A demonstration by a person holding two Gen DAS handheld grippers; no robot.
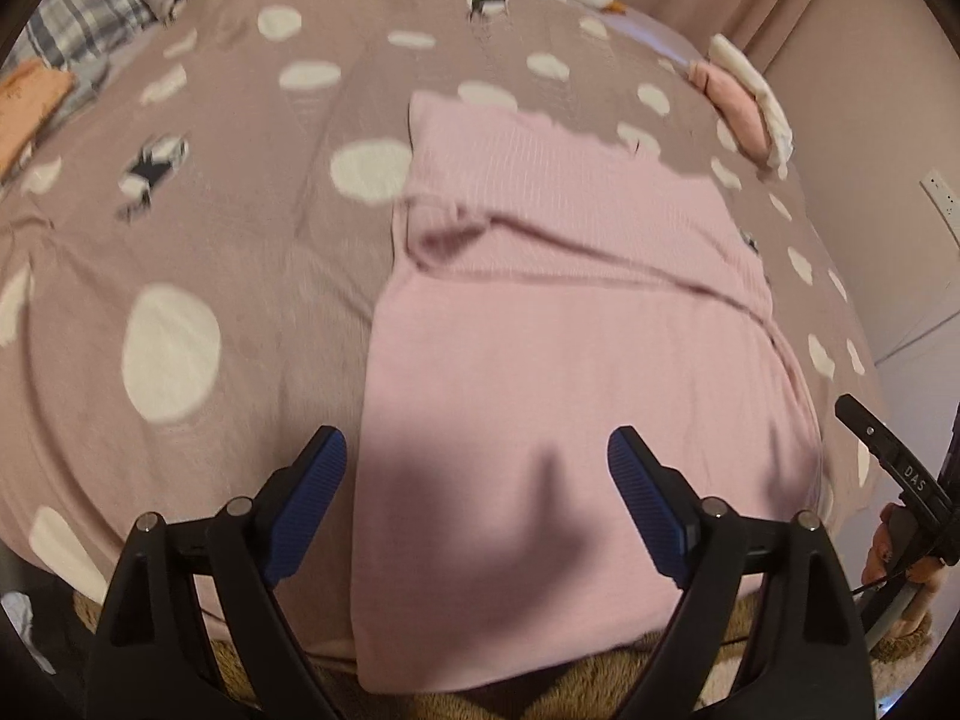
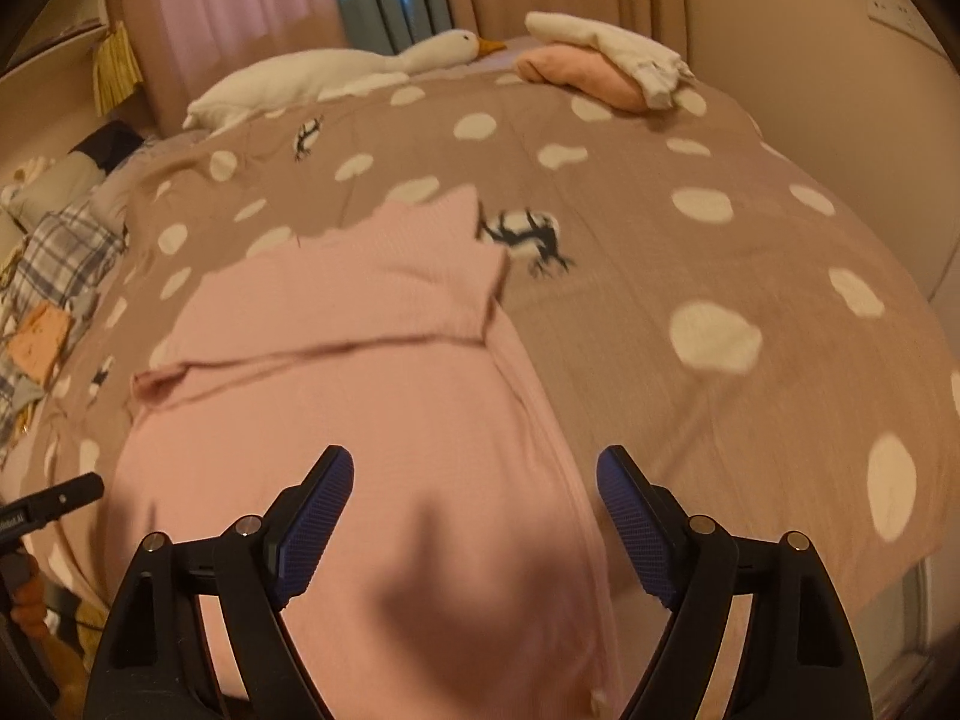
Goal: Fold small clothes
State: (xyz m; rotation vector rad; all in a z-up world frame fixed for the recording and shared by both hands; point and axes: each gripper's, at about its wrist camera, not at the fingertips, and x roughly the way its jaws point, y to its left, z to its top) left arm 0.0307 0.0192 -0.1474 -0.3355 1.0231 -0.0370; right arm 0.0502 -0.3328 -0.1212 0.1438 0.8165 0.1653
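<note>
Hovering above the near edge of the bed, both claws stand spread with nothing between their blue pads: the left gripper (image 1: 477,459) over the near left part of the pink garment (image 1: 576,372), the right gripper (image 2: 474,477) over its near right part. The garment lies flat on the spotted bedcover (image 1: 198,228), its far portion already folded across, its near end hanging just over the bed's edge. A folded pink and white pile (image 2: 606,63) sits well apart at the far corner, beside a plush goose (image 2: 336,69). Trouble could come if a pad pinches the bedcover along with the knit, dragging both. An uneven grab could also skew the next fold or pull the existing crease open.
</note>
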